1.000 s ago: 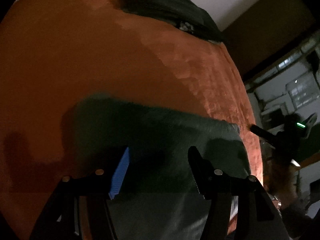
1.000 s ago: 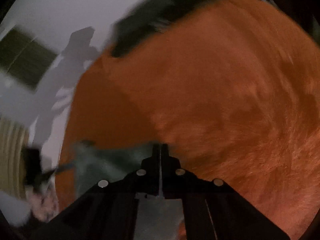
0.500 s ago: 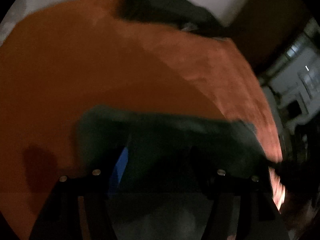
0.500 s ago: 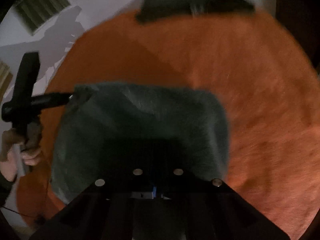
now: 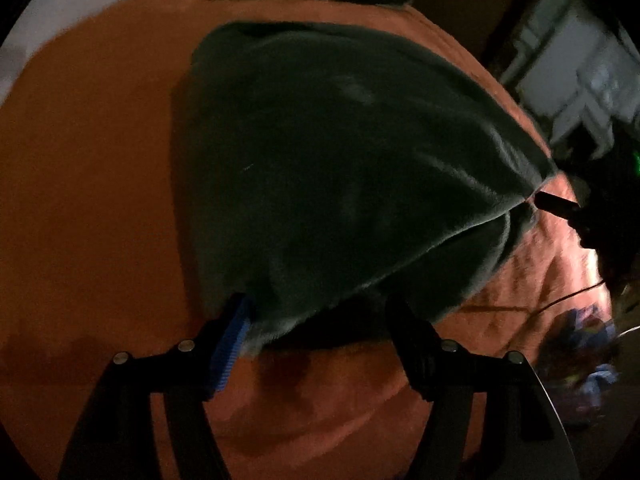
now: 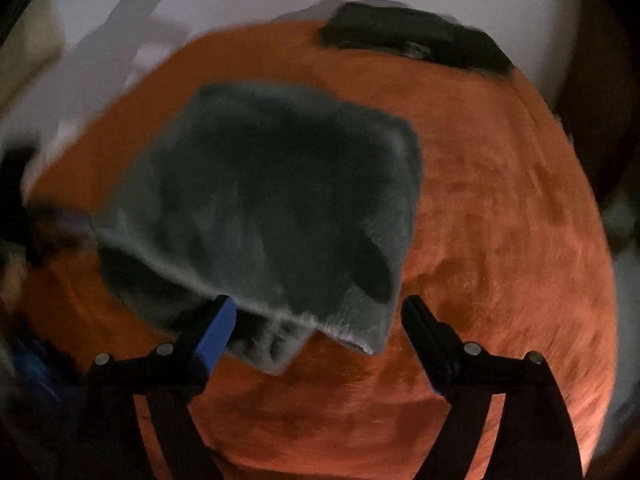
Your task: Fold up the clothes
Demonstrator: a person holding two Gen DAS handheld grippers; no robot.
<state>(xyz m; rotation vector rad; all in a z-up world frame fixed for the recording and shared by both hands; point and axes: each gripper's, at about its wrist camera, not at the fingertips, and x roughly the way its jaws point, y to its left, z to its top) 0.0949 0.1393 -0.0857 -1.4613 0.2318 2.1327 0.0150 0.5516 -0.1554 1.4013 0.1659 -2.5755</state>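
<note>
As you look down past the jaws, take the scene outward from the towel, which is the landmark for every line below.

Left gripper (image 5: pixel 320 320): your jaws are opening and stand wide; the towel's near corner lies between them and brushes the blue pad on one side, but the pads do not press it, so you hold nothing.

Right gripper (image 6: pixel 316 320): your jaws are opening and stand wide here too; the towel's other near corner hangs between them, clear of both fingers. Nothing is held.

Towel (image 6: pixel 280 200): a dark green, fleecy cloth lying on the orange blanket (image 6: pixel 500 240), straight ahead of both grippers. Its top layer is laid over a lower one, which peeps out at the near edge in the right wrist view.

Done so far: by the doubled edge, you have made one fold and are letting go of both corners.

Left to do: the top layer looks puffed and slightly askew over the lower one, so expect to smooth or square it. It may want one more fold to match the pile. Then you would carry it over there.

Dark pile (image 6: pixel 416 40): beyond the towel, at the blanket's far edge by the pale wall, lies a flat dark heap, probably clothes already folded; too dim for you to be sure.

Containers: none shows near the towel or beyond it, no basket, box or drawer, so nothing can be said of contents.
</note>
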